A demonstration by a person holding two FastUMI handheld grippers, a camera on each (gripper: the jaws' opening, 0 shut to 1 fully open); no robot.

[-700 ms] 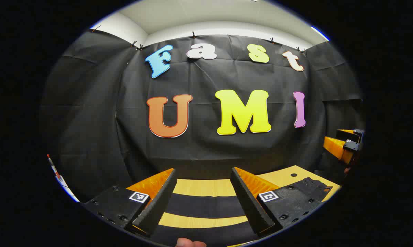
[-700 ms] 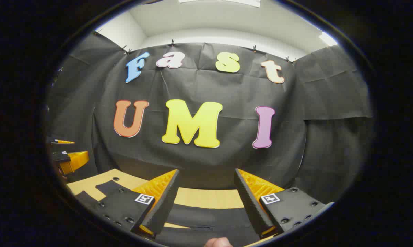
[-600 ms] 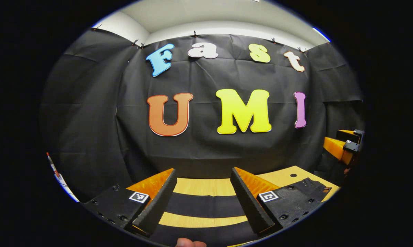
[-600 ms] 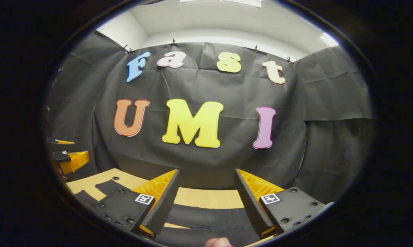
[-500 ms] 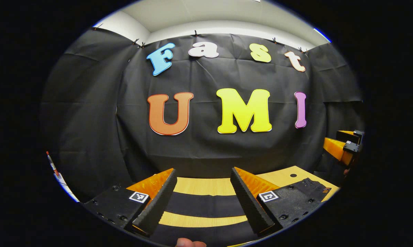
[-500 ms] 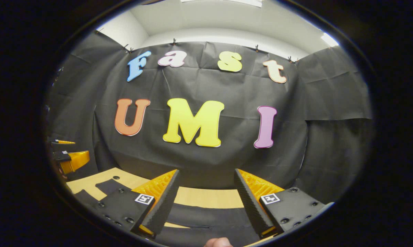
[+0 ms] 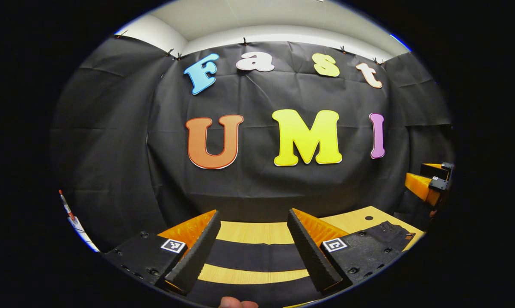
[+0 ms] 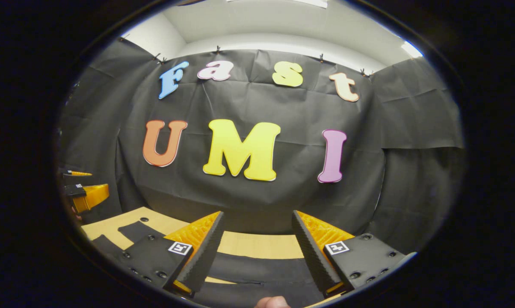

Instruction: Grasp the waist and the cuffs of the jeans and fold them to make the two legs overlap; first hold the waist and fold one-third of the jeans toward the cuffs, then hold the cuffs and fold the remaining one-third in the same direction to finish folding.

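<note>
Jeans (image 7: pixel 253 256), black, lie flat on a light wooden table (image 7: pixel 257 233) along the bottom of both views, as dark bands with strips of wood showing between them. In the left gripper view, more of the dark denim spreads toward the lower right of the frame.

Left gripper (image 7: pixel 253 246) sits level at the bottom centre of its view, pointing at the black booth wall. Its 2 fingers are spread wide with nothing between them, above the jeans; whether they touch the cloth cannot be told. A fingertip (image 7: pixel 238 303) of the holding hand peeks in at the bottom edge.

Right gripper (image 8: pixel 257 250) has the same level pose in its own view, its 2 fingers also spread wide and empty over the denim. It also appears at the right edge of the left gripper view.
</note>
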